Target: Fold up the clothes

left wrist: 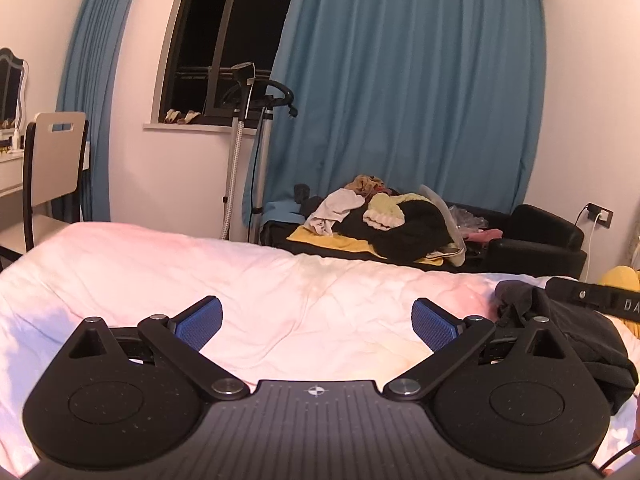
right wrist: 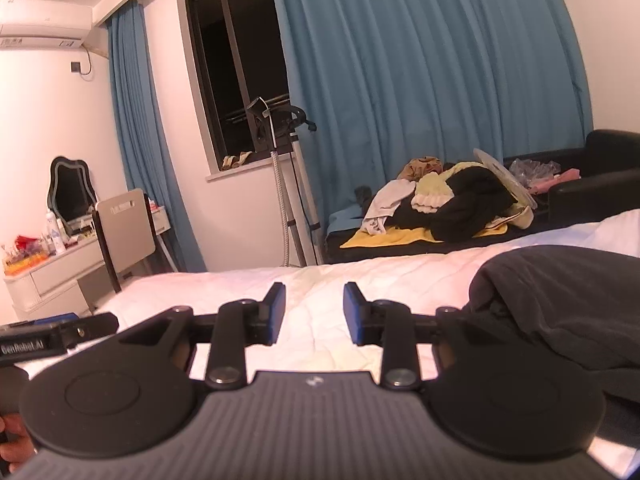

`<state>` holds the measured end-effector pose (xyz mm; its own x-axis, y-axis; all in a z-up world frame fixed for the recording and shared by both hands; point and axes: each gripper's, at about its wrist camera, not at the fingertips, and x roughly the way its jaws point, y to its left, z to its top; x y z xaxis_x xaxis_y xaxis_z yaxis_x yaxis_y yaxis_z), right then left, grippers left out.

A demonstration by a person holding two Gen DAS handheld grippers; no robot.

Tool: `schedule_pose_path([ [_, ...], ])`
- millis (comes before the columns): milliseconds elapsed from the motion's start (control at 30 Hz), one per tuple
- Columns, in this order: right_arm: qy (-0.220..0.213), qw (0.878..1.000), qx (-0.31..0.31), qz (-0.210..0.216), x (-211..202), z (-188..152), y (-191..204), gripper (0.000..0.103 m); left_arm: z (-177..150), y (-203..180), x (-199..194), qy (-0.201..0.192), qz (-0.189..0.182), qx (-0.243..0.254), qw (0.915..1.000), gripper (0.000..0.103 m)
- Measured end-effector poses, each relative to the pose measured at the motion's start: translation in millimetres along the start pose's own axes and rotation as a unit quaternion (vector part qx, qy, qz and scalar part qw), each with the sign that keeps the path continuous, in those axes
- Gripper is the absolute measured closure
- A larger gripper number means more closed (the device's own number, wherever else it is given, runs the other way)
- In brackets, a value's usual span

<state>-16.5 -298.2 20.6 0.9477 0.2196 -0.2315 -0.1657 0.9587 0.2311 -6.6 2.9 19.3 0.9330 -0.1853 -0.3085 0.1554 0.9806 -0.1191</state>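
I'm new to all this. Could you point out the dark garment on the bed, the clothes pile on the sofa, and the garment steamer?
Dark garment [right wrist: 560, 304]: right wrist view, its middle.
Clothes pile [left wrist: 400, 220]: left wrist view, black top.
Garment steamer [right wrist: 276, 184]: right wrist view, pole.

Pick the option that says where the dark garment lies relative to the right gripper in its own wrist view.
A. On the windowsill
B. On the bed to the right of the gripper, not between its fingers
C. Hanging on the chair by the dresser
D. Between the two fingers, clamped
B: the dark garment lies on the bed right of the right gripper, whose fingers have only bare sheet between them.
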Motion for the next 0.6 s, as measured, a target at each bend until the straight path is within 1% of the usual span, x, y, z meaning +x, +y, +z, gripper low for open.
schedule_pose_path([
  [133,0.008,1.0,-0.013,-0.02,9.9,-15.7,-1.6,0.069,-10.6,-3.1,9.0,0.007,0.015,0.009,0.9998,0.001],
  [233,0.011,0.999,-0.03,-0.027,18.1,-22.8,2.8,0.068,-12.5,-7.7,11.1,0.006,0.023,0.019,0.9996,0.0],
  [267,0.012,0.999,-0.03,-0.027,19.8,-23.9,3.3,0.063,-13.2,-9.3,11.7,0.005,0.025,0.022,0.9994,0.0],
  [300,0.012,0.999,-0.029,-0.028,20.8,-24.7,3.6,0.055,-14.0,-10.8,12.3,0.004,0.028,0.025,0.9993,0.0],
  [333,0.012,0.999,-0.03,-0.03,21.6,-25.4,4.4,0.052,-16.4,-11.7,13.4,0.004,0.03,0.027,0.9992,0.0],
  [400,0.008,0.998,-0.037,-0.04,22.3,-26.5,5.7,0.041,-20.2,-13.2,15.2,0.003,0.037,0.03,0.9989,0.0],
  [433,0.007,0.998,-0.039,-0.045,22.3,-27.3,5.8,0.037,-21.9,-13.7,16.5,0.005,0.041,0.031,0.9987,0.0],
  [500,0.002,0.998,-0.039,-0.056,21.3,-27.8,5.0,0.024,-25.1,-14.8,18.9,0.007,0.05,0.031,0.9982,0.0],
  [533,-0.002,0.997,-0.041,-0.059,20.7,-27.8,4.7,0.021,-25.6,-14.8,20.0,0.011,0.05,0.031,0.9982,0.0],
  [567,-0.004,0.997,-0.045,-0.062,20.0,-27.9,4.4,0.013,-26.2,-14.9,20.1,0.012,0.053,0.03,0.9981,0.0],
  [600,-0.008,0.997,-0.047,-0.065,18.7,-28.1,4.2,0.011,-26.9,-15.0,19.5,0.011,0.06,0.028,0.9978,0.0],
])
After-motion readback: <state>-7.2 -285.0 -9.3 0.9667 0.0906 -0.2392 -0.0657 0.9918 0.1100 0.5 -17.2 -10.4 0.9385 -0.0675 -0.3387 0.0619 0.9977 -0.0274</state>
